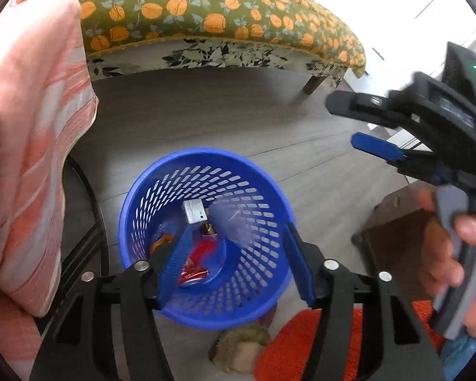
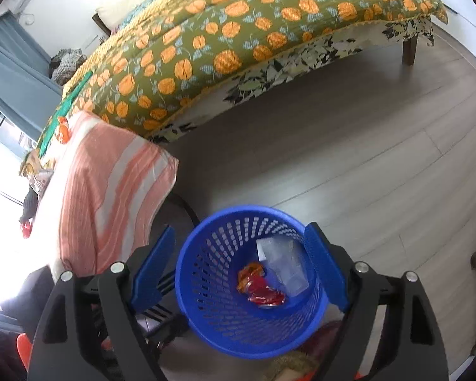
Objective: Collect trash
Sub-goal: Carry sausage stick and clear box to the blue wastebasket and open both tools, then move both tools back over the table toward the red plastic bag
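Observation:
A blue perforated basket (image 1: 263, 171) stands on the grey floor, also in the right wrist view (image 2: 225, 222). Inside it lie a crushed red can (image 1: 203, 257) (image 2: 266, 293), an orange wrapper (image 1: 160, 241) (image 2: 250, 270), a silver carton (image 1: 193, 212) and clear plastic (image 1: 234, 222) (image 2: 282, 260). My left gripper (image 1: 238, 247) is open and empty above the basket's mouth. My right gripper (image 2: 241, 250) is open and empty over the basket; it also shows at the right of the left wrist view (image 1: 349, 120).
A bed with an orange-fruit cover (image 1: 206, 6) (image 2: 254, 31) stands beyond the basket. A pink striped cushion (image 1: 31, 127) (image 2: 111, 190) rests on a black chair at the left. An orange rug (image 1: 301, 349) and a furry slipper (image 1: 241, 346) lie near the basket. A dark wooden piece (image 1: 396, 238) stands at the right.

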Action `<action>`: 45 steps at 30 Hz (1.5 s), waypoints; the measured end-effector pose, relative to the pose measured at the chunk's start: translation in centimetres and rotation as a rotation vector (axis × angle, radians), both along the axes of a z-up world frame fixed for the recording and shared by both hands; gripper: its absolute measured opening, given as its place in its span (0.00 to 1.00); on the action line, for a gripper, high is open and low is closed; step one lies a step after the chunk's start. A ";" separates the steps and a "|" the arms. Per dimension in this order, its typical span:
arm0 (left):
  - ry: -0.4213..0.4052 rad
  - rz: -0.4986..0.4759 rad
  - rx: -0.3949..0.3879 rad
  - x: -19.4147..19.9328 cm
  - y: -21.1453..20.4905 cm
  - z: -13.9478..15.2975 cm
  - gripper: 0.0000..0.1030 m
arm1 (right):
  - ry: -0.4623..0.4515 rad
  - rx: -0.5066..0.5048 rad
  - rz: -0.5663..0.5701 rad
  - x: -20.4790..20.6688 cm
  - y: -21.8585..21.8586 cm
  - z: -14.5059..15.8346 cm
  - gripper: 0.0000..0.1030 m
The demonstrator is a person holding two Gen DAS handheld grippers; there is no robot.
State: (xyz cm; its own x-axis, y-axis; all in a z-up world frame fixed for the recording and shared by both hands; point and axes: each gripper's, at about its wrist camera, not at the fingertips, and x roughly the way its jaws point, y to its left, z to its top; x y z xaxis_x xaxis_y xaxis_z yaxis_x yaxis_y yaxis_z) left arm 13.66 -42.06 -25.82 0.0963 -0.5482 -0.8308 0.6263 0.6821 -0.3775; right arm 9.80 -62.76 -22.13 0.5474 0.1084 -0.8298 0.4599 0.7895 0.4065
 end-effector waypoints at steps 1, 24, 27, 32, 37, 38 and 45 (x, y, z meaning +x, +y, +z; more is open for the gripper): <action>-0.014 -0.007 -0.018 -0.5 0.5 1.1 0.60 | -0.010 -0.006 -0.006 0.1 0.0 0.3 0.79; -0.322 0.309 0.165 2.4 29.2 10.2 0.86 | -0.248 -0.463 0.423 4.0 20.6 6.4 0.79; -0.319 0.421 0.207 4.0 33.4 10.0 0.88 | -0.254 -0.405 0.511 4.9 25.4 6.8 0.79; -0.327 0.582 0.284 5.9 37.5 9.6 0.93 | -0.220 -0.398 0.630 8.4 33.2 7.2 0.84; -0.299 0.656 0.254 7.5 39.7 9.5 0.95 | -0.159 -0.454 0.739 12.2 38.7 5.8 0.84; -0.295 0.664 0.246 8.1 39.9 9.6 0.95 | -0.141 -0.463 0.769 12.8 39.7 5.2 0.85; -0.300 0.714 0.201 13.9 37.7 10.2 0.95 | -0.149 -0.394 0.739 13.3 39.3 4.4 0.94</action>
